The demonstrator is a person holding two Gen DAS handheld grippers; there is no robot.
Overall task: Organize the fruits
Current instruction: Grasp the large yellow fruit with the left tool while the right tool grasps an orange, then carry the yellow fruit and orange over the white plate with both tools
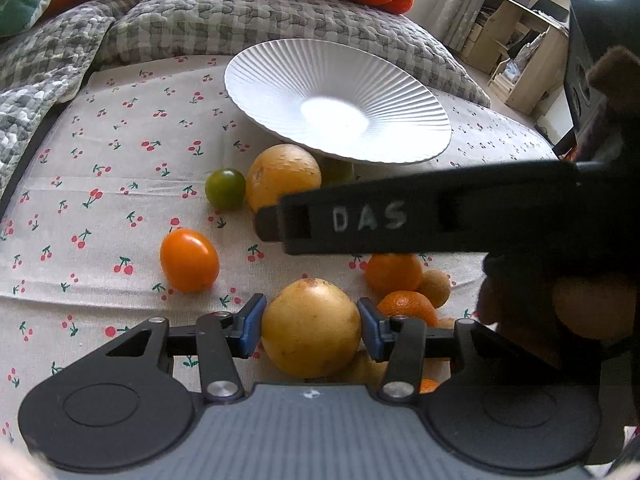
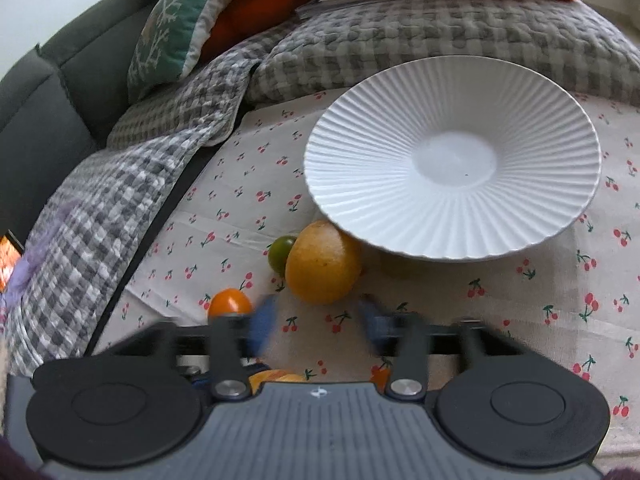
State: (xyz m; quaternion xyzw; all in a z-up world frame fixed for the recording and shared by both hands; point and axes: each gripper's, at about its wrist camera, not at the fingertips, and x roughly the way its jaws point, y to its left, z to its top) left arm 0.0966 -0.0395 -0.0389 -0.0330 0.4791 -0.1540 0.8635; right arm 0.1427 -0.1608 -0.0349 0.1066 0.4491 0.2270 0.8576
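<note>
Holding one yellow fruit, with the plate waiting empty

Gripping a round yellow citrus fruit (image 1: 311,327), the left gripper (image 1: 311,330) presses its blue pads (image 1: 252,330) on both sides of it at a medium width, probably to carry it to the white ribbed plate (image 1: 280,80), which has no fruit on it. The right gripper (image 2: 316,326) has its jaws apart with only the cherry-print cloth (image 2: 520,300) between them, so it holds nothing. Another yellow citrus (image 2: 324,264) lies against the near rim of the plate, with a small green tomato (image 2: 280,254) touching it and an orange tomato (image 1: 189,259) a little apart. Some mandarins (image 1: 394,274) lie close together at the right of the held fruit. Over the plate the way is free, but the right tool's body crosses the left view, so I judge the lift needs care.
</note>
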